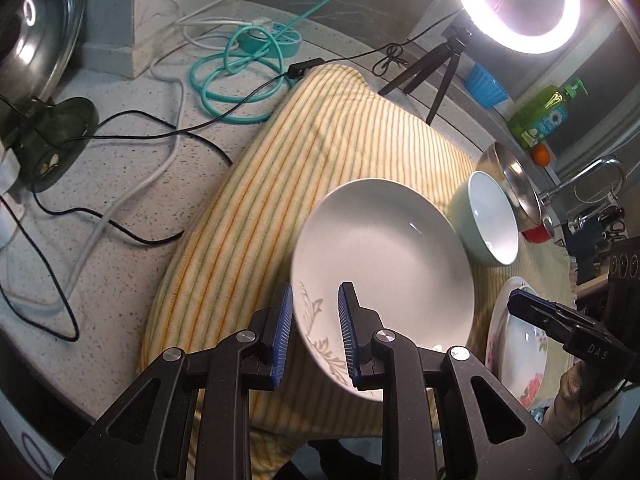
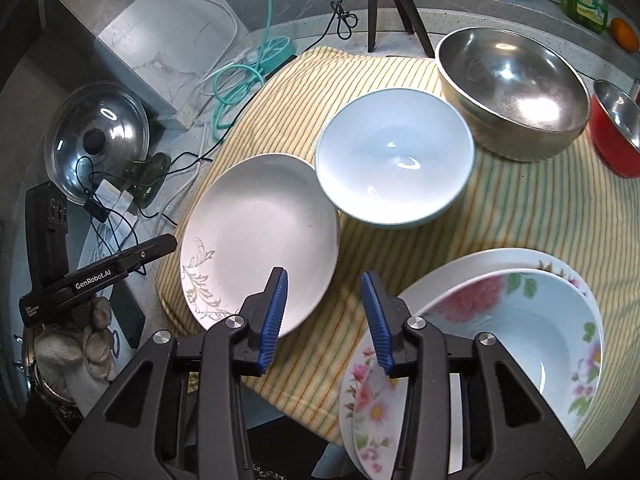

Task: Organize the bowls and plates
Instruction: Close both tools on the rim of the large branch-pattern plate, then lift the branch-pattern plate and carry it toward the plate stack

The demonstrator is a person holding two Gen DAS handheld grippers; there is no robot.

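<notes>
On the table [image 2: 132, 32] lies a striped cloth [image 2: 520, 216] carrying everything. Our worry: the white plate [image 2: 260, 236] overhangs the cloth's near-left edge, so a tug could tip it off. Behind it, rim touching, sits the pale bowl [image 2: 394, 160], then a steel bowl [image 2: 512, 92]. The floral plates [image 2: 516, 320] are stacked at the near right. Our left tongs [image 1: 316, 332] are clenched, straddling the leaf-patterned rim of the white plate; whether the pads truly bite we cannot tell. Our right tongs [image 2: 325, 320] stand released above bare cloth between the plates, grasping nothing.
</notes>
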